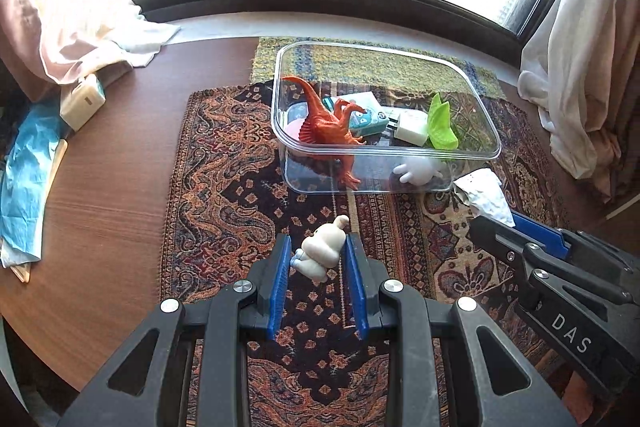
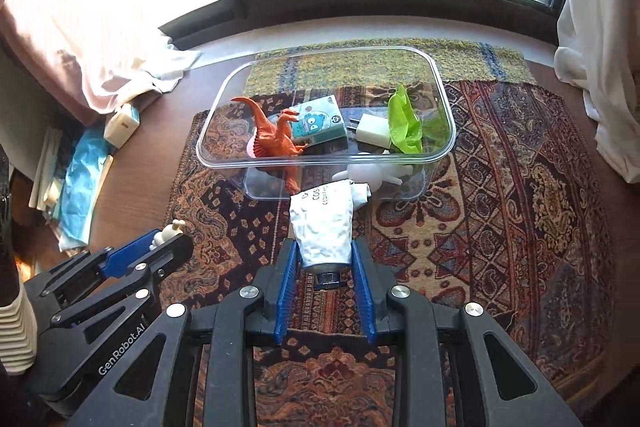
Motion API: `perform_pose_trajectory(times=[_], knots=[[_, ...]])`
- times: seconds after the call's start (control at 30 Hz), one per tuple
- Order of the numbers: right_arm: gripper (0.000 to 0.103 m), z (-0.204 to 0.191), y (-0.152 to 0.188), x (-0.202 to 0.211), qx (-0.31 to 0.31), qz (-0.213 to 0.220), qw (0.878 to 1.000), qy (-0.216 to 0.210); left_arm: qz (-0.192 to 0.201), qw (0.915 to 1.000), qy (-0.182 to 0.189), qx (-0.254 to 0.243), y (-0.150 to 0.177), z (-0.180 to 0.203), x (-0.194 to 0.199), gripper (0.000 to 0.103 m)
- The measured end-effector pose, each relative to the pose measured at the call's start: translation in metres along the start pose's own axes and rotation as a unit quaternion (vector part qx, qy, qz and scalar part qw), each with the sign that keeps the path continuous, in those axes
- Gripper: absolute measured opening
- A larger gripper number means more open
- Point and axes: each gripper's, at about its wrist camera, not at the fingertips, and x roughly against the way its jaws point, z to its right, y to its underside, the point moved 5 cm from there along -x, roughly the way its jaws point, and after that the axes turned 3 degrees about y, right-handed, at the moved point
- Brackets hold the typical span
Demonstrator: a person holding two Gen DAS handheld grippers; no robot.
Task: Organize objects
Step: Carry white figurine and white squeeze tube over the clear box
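Note:
My left gripper (image 1: 319, 251) is shut on a small cream figurine (image 1: 323, 251), held above the patterned rug in front of the clear plastic bin (image 1: 493, 141). My right gripper (image 2: 325, 255) is shut on a crumpled white tube (image 2: 323, 223), its cap toward me, just short of the bin's near wall (image 2: 420, 187). The bin holds an orange dinosaur (image 2: 274, 143), a teal tissue pack (image 2: 318, 123), a white charger (image 2: 374, 131), a green leaf toy (image 2: 404, 125) and a white figure (image 2: 366, 173). The right gripper and tube (image 1: 486, 197) show at right in the left wrist view; the left gripper (image 2: 170, 237) shows at left in the right wrist view.
The patterned rug (image 1: 224, 163) lies on a brown round table (image 1: 108, 195). A green woven mat (image 2: 360, 65) sits under the bin's far side. Blue paper (image 1: 24, 179) and a white box (image 1: 82, 103) lie at the left. Curtains (image 1: 580, 67) hang on both sides by the window.

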Motion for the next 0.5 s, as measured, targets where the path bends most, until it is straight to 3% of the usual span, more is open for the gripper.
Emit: perform_pose_trajectory(times=[0.5], knots=[[0.028,0.0,-0.03,0.021,0.007,0.046,0.999,-0.005,0.027,0.9994,0.006,-0.021,-0.029,0.01,0.011,0.028]])
